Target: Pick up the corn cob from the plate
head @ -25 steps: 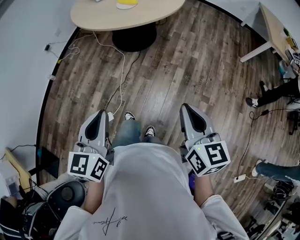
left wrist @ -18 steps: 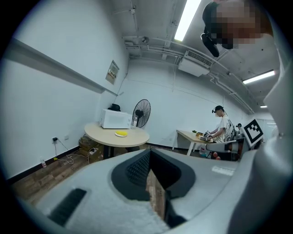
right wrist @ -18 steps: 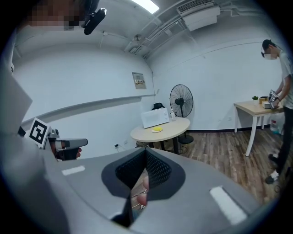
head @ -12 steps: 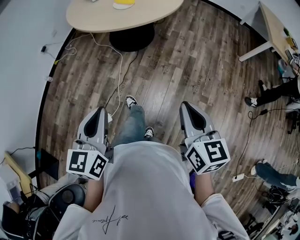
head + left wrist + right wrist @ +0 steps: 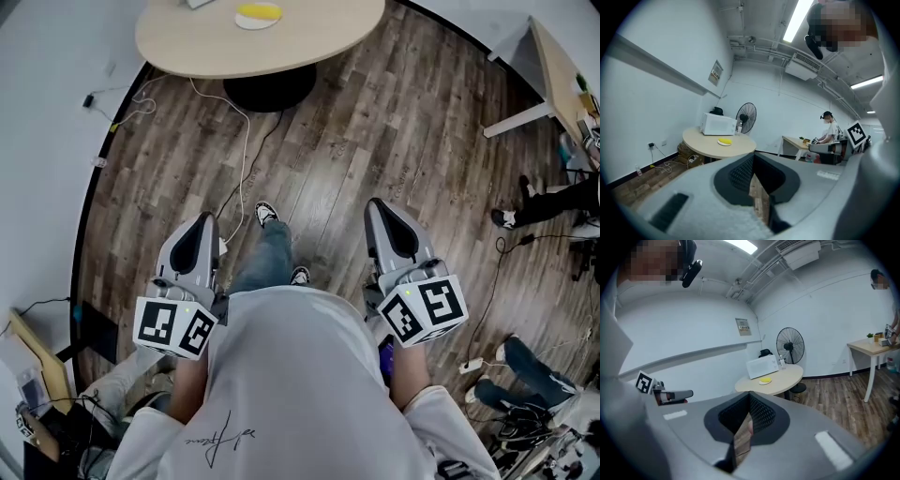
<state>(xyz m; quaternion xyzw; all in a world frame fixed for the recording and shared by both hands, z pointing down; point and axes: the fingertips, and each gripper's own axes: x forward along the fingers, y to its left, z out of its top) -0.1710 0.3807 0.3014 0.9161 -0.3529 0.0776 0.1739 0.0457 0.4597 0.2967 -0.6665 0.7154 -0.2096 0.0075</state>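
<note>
head view: corn cob (image 5: 258, 12) on plate (image 5: 253, 25), far side of round table (image 5: 281, 42), well ahead of both grippers. left gripper (image 5: 200, 228) lines up nearer table than right gripper (image 5: 382, 214). cob long axis seems crosswise to approach; too small to be sure. wood floor (image 5: 375, 122) bare before table, cable (image 5: 247, 141) trailing from table base.

left gripper view: jaws drawn together, nothing between. cob mid-table, microwave (image 5: 718, 124) at table's back edge.

right gripper view: jaws closed, empty. table ahead, well apart.

Yellow corn cob (image 5: 259, 12), flat on white plate (image 5: 251, 25)
</note>
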